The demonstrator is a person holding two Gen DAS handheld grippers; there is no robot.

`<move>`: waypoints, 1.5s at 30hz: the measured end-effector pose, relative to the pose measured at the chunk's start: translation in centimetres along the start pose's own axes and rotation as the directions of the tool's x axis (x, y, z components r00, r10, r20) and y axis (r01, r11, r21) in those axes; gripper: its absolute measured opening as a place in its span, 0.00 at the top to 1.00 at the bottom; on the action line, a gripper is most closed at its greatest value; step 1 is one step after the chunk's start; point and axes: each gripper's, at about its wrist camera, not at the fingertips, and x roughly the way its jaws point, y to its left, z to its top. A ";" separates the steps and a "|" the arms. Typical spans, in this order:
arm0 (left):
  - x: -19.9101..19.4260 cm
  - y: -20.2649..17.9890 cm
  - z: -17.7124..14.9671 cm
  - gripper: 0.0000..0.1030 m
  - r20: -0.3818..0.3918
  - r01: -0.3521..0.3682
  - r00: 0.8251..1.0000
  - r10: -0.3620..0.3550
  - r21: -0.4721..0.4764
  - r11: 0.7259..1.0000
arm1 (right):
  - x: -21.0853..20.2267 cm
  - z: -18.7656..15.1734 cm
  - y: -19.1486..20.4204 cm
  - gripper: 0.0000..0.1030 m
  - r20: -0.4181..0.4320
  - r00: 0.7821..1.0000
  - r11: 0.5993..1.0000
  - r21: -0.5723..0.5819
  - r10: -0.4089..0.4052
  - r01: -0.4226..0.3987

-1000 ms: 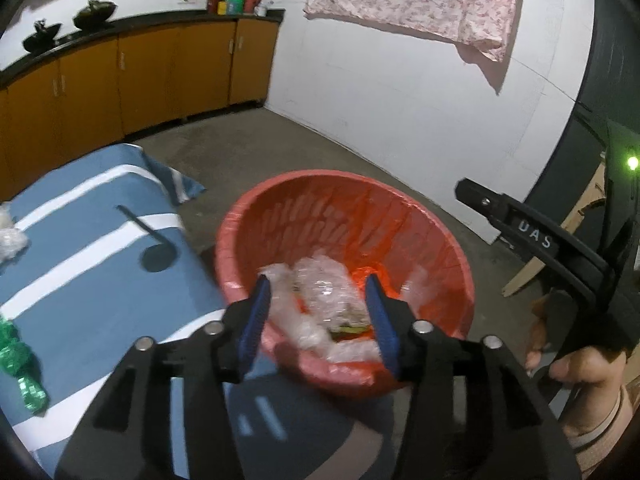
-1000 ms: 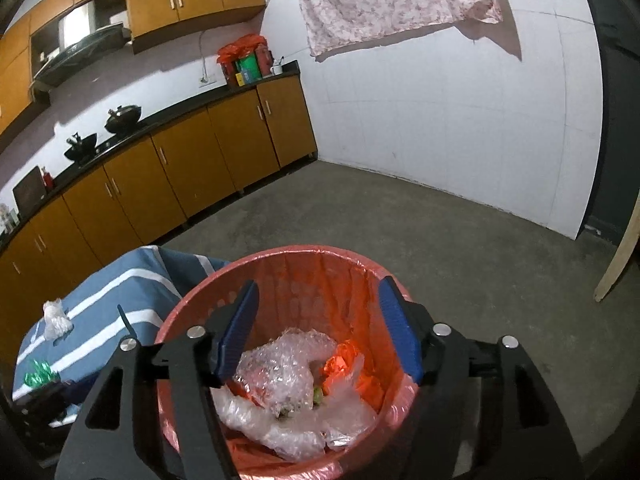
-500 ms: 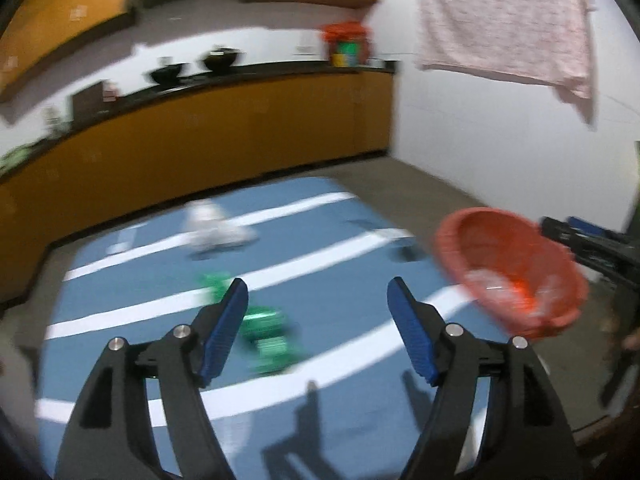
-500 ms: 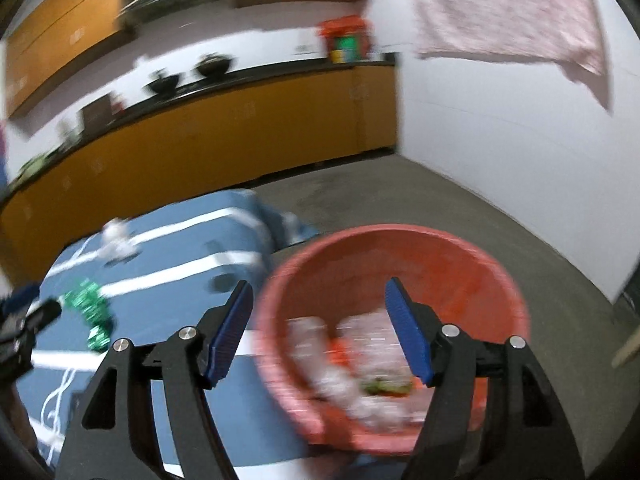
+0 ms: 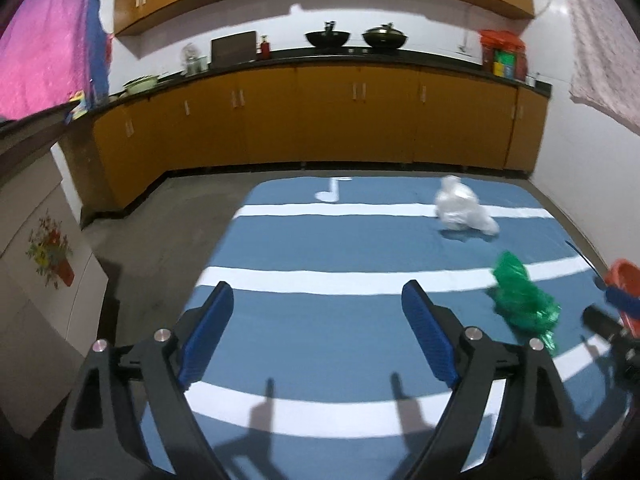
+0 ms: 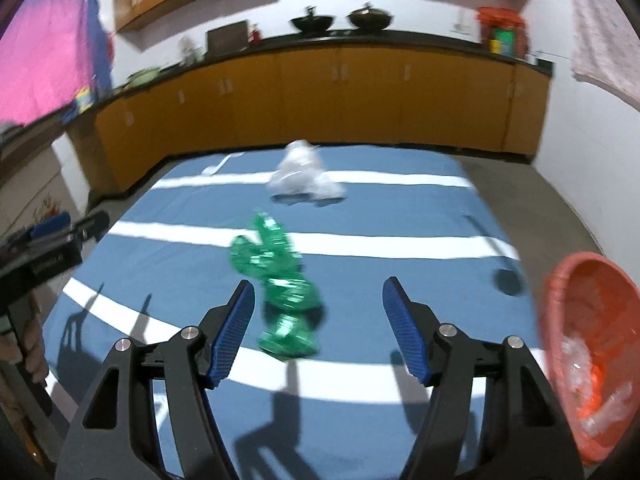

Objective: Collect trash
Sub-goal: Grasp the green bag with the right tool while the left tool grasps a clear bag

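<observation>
Only the right wrist view shows the inside of the red plastic basin [image 6: 588, 356]; it holds crumpled clear plastic wrap [image 6: 592, 376] and an orange scrap. In the left wrist view only a sliver of the basin rim [image 5: 624, 280] appears at the right edge. That view alone shows the cupboard panel with a flower picture [image 5: 50, 252] at the left.

The crumpled green foil wrapper [image 6: 280, 284] is shiny and creased. It lies on the blue cloth with white stripes [image 6: 400, 208] that covers the table. In the right wrist view it lies between the spread fingers of the right gripper [image 6: 318, 330], nearer the left-hand finger, and the pads are not touching it. In the left wrist view the green wrapper [image 5: 524, 300] lies to the right of the left gripper [image 5: 316, 336].

The crumpled white plastic bag [image 5: 464, 208] lies farther back on the cloth, apart from the green wrapper.

The jaws of the left gripper are opening, wide apart, with nothing between them. The jaws of the right gripper are closing.
</observation>
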 end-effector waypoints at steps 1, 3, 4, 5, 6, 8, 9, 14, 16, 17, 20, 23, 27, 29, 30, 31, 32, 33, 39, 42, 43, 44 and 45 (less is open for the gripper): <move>0.1 0.3 0.1 0.18 0.001 -0.003 1.000 0.003 -0.002 1.000 | 0.8 0.0 0.6 0.37 -0.014 1.000 1.000 -0.012 0.004 -0.004; 0.8 0.8 0.4 0.17 -0.001 -0.007 1.000 0.007 -0.005 1.000 | 2.2 0.2 1.3 0.37 -0.035 0.999 1.000 -0.020 0.008 -0.009; 1.0 1.0 0.5 0.17 -0.003 -0.006 1.000 0.006 -0.008 1.000 | 2.5 0.1 1.4 0.37 -0.043 0.999 1.000 -0.023 0.008 -0.009; 1.4 1.1 0.7 0.17 -0.004 -0.003 1.000 0.003 -0.014 1.000 | 3.0 0.2 1.5 0.37 -0.053 0.999 1.000 -0.027 0.005 -0.006; 1.8 1.3 0.9 0.17 -0.008 0.002 1.000 -0.002 -0.022 1.000 | 3.3 0.2 1.5 0.39 -0.062 0.998 1.000 -0.031 0.002 -0.004; 2.8 1.3 1.3 0.16 -0.015 0.014 1.000 -0.014 -0.037 0.999 | 4.1 0.3 1.4 0.44 -0.102 0.995 1.000 -0.028 0.009 -0.012; 3.3 1.2 1.5 0.16 -0.021 0.022 1.000 -0.023 -0.044 0.999 | 4.2 0.3 1.4 0.45 -0.110 0.994 1.000 -0.027 0.010 -0.013; 5.2 0.1 1.9 0.15 -0.043 0.061 0.997 -0.064 -0.061 0.996 | 4.4 0.1 1.0 0.61 -0.144 0.989 0.999 -0.037 0.017 -0.022; 5.8 -0.7 2.2 0.15 -0.047 0.078 0.996 -0.081 -0.062 0.995 | 4.0 0.0 0.7 0.62 -0.132 0.991 0.999 -0.034 0.009 -0.014; 6.0 -1.2 2.3 0.15 -0.048 0.088 0.995 -0.091 -0.061 0.994 | 3.7 -0.1 0.3 0.62 -0.125 0.992 1.000 -0.030 0.003 -0.007; 6.8 -3.2 2.8 0.14 -0.055 0.124 0.990 -0.127 -0.048 0.991 | 2.7 -0.6 -1.6 0.62 -0.109 0.994 1.000 0.017 -0.018 0.020; 7.7 -6.0 3.5 0.12 -0.060 0.162 0.985 -0.163 -0.018 0.987 | 1.5 -1.1 -4.1 0.62 -0.099 0.993 0.995 0.077 -0.059 0.067; 9.1 -10.1 5.2 0.09 -0.052 0.203 0.978 -0.202 0.020 0.979 | 0.2 -1.5 -6.9 0.62 -0.083 0.992 0.984 0.139 -0.100 0.111; 9.9 -11.7 6.0 0.09 -0.048 0.216 0.976 -0.214 0.024 0.976 | -0.5 -1.6 -8.2 0.62 -0.073 0.991 0.978 0.165 -0.116 0.127; 10.6 -12.8 6.7 0.09 -0.051 0.227 0.973 -0.226 0.024 0.973 | -0.6 -1.6 -8.6 0.62 -0.069 0.990 0.976 0.174 -0.119 0.130; 11.4 -13.6 7.2 0.09 -0.056 0.236 0.971 -0.234 0.023 0.972 | -0.9 -1.7 -9.1 0.62 -0.064 0.991 0.974 0.185 -0.120 0.130; 12.0 -14.4 7.6 0.09 -0.063 0.241 0.969 -0.239 0.024 0.970 | -1.0 -1.8 -9.4 0.62 -0.063 0.991 0.973 0.189 -0.120 0.130; 12.8 -15.3 8.0 0.09 -0.076 0.245 0.967 -0.242 0.029 0.969 | -1.0 -1.9 -9.7 0.62 -0.063 0.991 0.973 0.190 -0.120 0.130; 16.9 -18.6 9.1 0.11 -0.157 0.210 0.968 -0.197 0.070 0.975 | -0.8 -2.3 -10.3 0.62 -0.066 0.992 0.974 0.197 -0.104 0.115; 18.0 -19.6 8.5 0.31 -0.198 0.203 0.964 -0.179 0.106 0.974 | -1.2 -2.5 -10.8 0.62 -0.059 0.994 0.973 0.208 -0.092 0.102; 18.3 -19.8 8.2 0.35 -0.215 0.209 0.959 -0.182 0.110 0.972 | -1.3 -2.5 -10.9 0.62 -0.056 0.994 0.972 0.212 -0.089 0.099; 18.5 -19.8 7.9 0.45 -0.232 0.219 0.954 -0.190 0.107 0.970 | -1.3 -2.5 -11.0 0.62 -0.054 0.995 0.972 0.216 -0.088 0.098; 18.6 -19.8 7.7 0.51 -0.241 0.224 0.951 -0.194 0.105 0.969 | -1.4 -2.5 -11.1 0.62 -0.051 0.995 0.971 0.219 -0.088 0.097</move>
